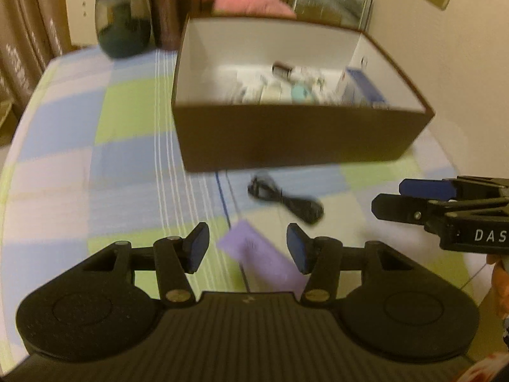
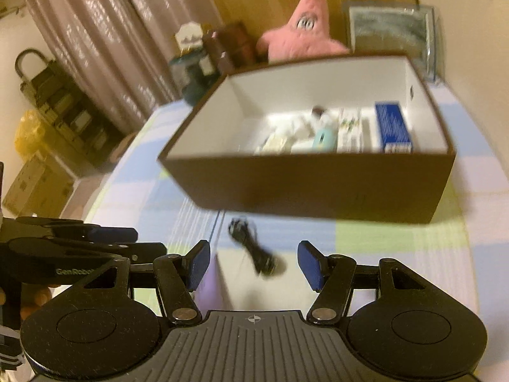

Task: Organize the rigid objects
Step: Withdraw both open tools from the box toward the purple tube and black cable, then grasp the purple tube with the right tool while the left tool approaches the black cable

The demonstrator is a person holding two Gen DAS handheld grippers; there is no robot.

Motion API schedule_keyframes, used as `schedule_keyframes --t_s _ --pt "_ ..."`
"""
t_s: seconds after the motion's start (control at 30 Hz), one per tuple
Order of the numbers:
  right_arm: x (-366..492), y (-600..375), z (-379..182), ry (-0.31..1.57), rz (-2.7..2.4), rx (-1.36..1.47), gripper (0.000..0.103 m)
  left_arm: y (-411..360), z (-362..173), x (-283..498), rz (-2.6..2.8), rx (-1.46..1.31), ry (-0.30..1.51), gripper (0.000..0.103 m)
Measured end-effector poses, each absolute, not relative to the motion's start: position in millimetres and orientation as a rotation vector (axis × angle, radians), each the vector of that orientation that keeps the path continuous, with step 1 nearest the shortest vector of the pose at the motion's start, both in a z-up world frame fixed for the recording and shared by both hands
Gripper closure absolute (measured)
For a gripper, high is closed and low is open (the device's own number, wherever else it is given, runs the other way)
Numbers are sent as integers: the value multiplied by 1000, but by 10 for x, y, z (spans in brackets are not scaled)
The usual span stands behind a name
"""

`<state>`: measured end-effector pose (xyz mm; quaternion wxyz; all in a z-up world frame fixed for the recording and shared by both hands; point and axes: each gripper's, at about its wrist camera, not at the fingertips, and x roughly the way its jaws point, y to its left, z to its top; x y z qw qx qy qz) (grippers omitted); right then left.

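1. I am working over a bed or table covered in a checked cloth (image 1: 127, 121), with curtains and a wall behind; both views are smeared with motion.
2. A brown box (image 1: 286, 137) is sitting ahead of both claws, already holding several packets and a blue carton (image 2: 393, 127), so I am judging the sorting well underway.
3. Two things are lying outside it: a purple packet (image 1: 264, 254) and a coiled black cable (image 1: 286, 200).
4. My left claw (image 1: 248, 248) is standing fairly wide and empty, the packet lying below and between its fingers; whether the pads are touching it I cannot tell.
5. My right claw (image 2: 254, 264) is also spread, holding nothing, with the cable (image 2: 254, 248) just ahead of its gap, between it and the box.
6. The two claws are sitting close side by side, so I am expecting little spare room between them.
7. The box's near wall is standing just beyond the cable; anything lifted has to clear that rim. The left part of the box's floor is looking free.
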<state>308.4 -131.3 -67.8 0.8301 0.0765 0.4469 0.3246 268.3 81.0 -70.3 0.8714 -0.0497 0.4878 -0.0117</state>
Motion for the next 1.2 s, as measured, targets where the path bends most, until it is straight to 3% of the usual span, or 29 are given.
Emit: schedule_keyframes --t_s 0.77,0.93,1.13,1.2 --pt "2827 -749 -1163 1027 847 -23 42 945 -1154 2390 49 -164 1121 52" --pt "2807 -561 -1257 1017 888 -83 54 1011 -1208 2381 61 -168 1127 52" --pt "2809 -408 -1373 1008 912 -127 57 1092 -1279 2364 85 -164 1141 53" --pt "2800 -367 -1412 1003 915 -148 63 1118 -1304 2361 88 -166 1147 53"
